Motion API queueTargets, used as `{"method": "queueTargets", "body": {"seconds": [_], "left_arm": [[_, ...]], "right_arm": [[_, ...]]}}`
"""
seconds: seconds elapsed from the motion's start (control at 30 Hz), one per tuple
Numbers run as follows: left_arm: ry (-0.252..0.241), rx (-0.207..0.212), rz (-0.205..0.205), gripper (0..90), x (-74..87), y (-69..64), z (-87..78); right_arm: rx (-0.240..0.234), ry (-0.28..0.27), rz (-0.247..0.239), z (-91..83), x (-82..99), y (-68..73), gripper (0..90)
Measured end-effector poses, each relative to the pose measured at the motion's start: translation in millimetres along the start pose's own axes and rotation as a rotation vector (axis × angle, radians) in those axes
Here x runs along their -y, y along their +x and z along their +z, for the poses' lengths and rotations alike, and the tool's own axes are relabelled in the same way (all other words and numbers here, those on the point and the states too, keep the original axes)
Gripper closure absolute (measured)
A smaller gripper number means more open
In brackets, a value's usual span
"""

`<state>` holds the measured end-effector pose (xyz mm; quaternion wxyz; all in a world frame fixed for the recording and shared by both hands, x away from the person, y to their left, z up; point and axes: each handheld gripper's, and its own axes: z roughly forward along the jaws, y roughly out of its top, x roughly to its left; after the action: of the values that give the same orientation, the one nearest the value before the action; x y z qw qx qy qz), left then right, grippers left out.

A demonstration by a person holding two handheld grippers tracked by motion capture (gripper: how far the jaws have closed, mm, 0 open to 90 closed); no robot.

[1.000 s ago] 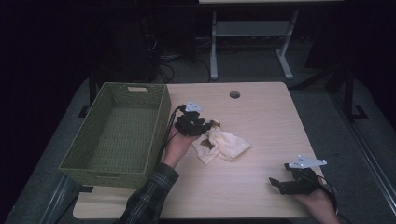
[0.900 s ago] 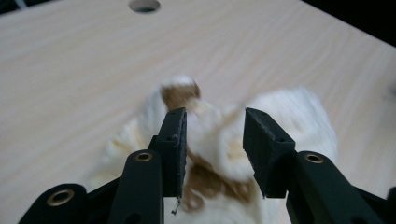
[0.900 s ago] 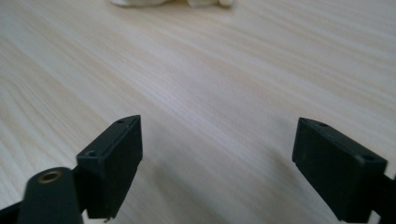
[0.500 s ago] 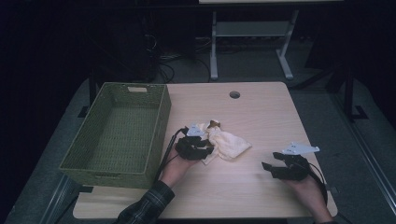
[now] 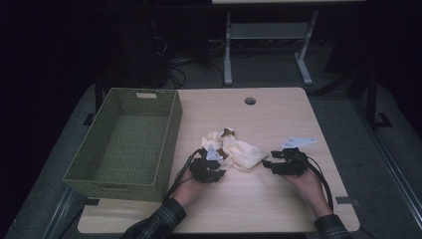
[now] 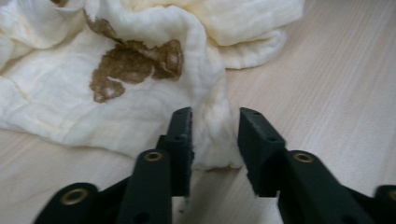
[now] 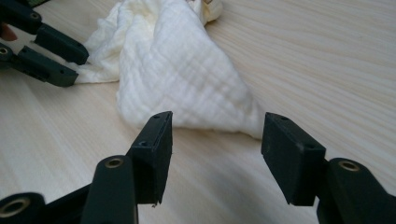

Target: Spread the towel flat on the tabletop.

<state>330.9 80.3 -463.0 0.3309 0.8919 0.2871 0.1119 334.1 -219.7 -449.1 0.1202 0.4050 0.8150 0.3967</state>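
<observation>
At the left edge of the table [image 5: 278, 209] stands an empty green woven basket [image 5: 124, 144], its long side running along that edge. Just to the right of the basket's near corner, the left gripper [image 5: 215, 167] sits low at the near-left hem of a crumpled cream muslin cloth [image 5: 238, 152] bearing a brown stain [image 6: 133, 65]. The cloth lies a little nearer the front edge than the middle of the table. In the left gripper view a fold of the hem stands between the jaws. They have just been closing, but a gap still shows on each side, so the fold is straddled and not yet pinched.

To the right, the right gripper [image 5: 267, 163] points at the cloth's right-hand corner. Its jaws have also been closing and now stand about half apart. In its own view the corner lies just ahead of the tips, with bare wood between them, so it holds nothing.

This looks like the step of taking hold of the cloth at two points, either to lift it toward the basket or to spread it. Next, the left jaws need to finish closing on the fold. The right gripper must slide forward, low to the table, until the corner sits between its pads, then close.
</observation>
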Motion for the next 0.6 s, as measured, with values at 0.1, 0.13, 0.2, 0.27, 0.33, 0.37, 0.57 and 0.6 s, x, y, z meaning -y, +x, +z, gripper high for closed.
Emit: {"method": "queueTargets", "body": {"seconds": [0.1, 0.13, 0.2, 0.27, 0.33, 0.37, 0.57, 0.6], "left_arm": [[0.002, 0.003, -0.020, 79.9, 0.7, 4.6, -0.9], [0.002, 0.012, -0.031, 81.7, 0.9, 7.1, -1.1], [0.002, 0.030, -0.051, 83.1, 1.3, 10.6, -1.4], [0.002, 0.031, -0.053, 83.4, 1.2, 10.7, -1.4], [0.006, 0.020, -0.041, 83.4, 0.8, 9.2, -1.4], [0.007, 0.016, -0.038, 83.4, 0.6, 8.3, -1.3], [0.010, 0.019, -0.043, 83.4, 0.3, 9.1, -1.4], [0.010, 0.020, -0.043, 83.4, 0.2, 9.2, -1.4]], "right_arm": [[-0.005, 0.002, -0.007, 9.5, -4.0, 0.4, 43.7], [-0.008, 0.000, -0.010, 12.6, -4.8, 0.3, 43.8], [-0.004, 0.011, -0.008, 19.1, -5.4, 0.0, 45.2], [-0.007, 0.022, -0.001, 23.6, -4.8, -2.6, 49.8], [0.001, 0.030, 0.001, 27.3, -3.8, -4.8, 56.1], [0.005, 0.033, 0.008, 29.5, -3.3, -6.3, 61.6], [0.015, 0.017, 0.003, 30.6, -3.1, -9.7, 88.8], [0.014, 0.012, 0.003, 28.6, -3.5, -10.3, 89.2]]}}
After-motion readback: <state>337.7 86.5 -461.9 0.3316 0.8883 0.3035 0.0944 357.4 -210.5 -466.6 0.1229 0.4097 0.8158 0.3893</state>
